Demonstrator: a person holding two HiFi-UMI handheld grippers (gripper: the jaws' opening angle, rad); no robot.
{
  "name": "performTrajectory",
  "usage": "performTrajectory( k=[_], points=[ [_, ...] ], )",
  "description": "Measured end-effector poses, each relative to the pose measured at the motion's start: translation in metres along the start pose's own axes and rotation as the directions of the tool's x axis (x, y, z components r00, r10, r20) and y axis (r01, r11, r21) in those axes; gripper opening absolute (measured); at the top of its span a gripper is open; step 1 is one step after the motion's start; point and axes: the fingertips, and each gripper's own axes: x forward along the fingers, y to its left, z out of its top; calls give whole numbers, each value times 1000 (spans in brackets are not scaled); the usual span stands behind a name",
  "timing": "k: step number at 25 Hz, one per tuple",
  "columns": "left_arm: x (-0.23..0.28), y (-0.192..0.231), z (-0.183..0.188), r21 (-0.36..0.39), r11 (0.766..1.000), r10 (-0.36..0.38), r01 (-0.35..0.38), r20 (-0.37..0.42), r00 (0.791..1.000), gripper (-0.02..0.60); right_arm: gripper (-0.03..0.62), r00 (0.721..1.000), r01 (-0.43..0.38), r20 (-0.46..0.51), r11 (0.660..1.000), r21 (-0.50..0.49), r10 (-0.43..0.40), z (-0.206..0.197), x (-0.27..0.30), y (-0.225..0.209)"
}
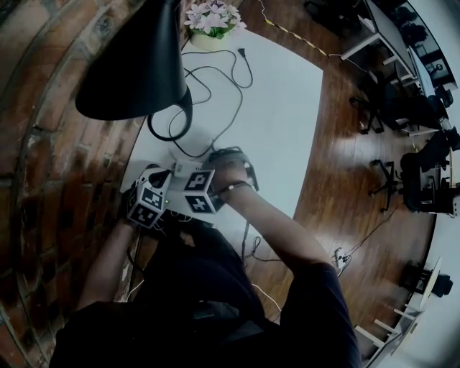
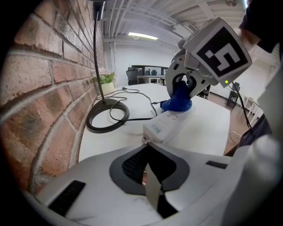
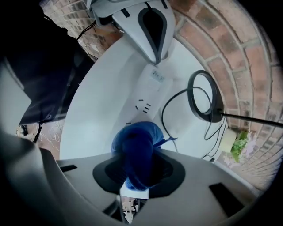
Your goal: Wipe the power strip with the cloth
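Observation:
A white power strip (image 2: 166,126) lies on the white table (image 2: 208,128), running away from my left gripper (image 2: 148,143). That gripper is shut, and its tips rest against the strip's near end with nothing between the jaws. At the strip's far end, my right gripper (image 2: 180,90) is shut on a bunched blue cloth (image 2: 179,101) that touches the strip's top. In the right gripper view the cloth (image 3: 135,141) hangs from the jaws over the power strip (image 3: 148,90), and the left gripper (image 3: 158,59) sits at the other end. Both marker cubes show close together in the head view.
A brick wall (image 2: 44,88) runs along the table's left side. The lamp's black ring base (image 2: 107,117) and a looping black cable (image 2: 132,118) lie just beyond the strip, with the lamp shade (image 1: 133,65) overhead. A flower pot (image 1: 212,21) stands at the far end.

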Motion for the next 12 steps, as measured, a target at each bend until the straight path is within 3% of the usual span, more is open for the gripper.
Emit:
performTrajectory(
  k=[12],
  points=[
    [-1, 1, 2, -10, 1000, -19, 19, 9, 1000, 8, 91, 992, 118, 56, 993, -22, -116, 50, -13, -24]
  ],
)
